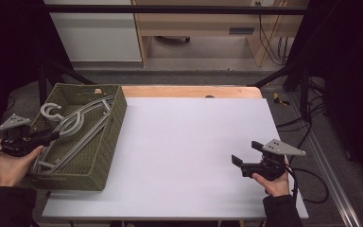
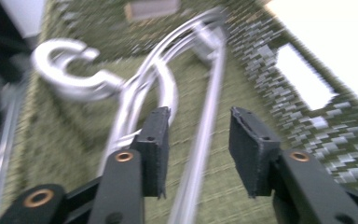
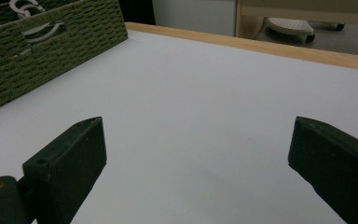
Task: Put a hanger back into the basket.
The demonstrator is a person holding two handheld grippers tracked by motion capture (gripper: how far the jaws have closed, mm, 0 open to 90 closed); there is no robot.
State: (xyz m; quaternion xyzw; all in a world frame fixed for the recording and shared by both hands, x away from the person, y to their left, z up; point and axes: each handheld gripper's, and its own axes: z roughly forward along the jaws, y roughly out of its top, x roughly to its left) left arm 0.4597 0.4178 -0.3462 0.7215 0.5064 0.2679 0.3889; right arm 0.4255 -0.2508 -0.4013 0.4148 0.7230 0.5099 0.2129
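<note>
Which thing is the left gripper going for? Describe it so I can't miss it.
Find the green woven basket at the table's left edge. Inside lie grey plastic clothes hangers, under the left gripper. Their curled hook rises at the far left end.

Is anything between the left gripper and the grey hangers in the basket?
Nothing visible. The left gripper hangs open just over the hangers inside the green basket, one grey bar running between its jaws.

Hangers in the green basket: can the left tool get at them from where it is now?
Probably yes. The left tool is open and already over the basket, with a bar of the grey hangers running between its jaws. The basket is open-topped and nothing lies over them.
</note>
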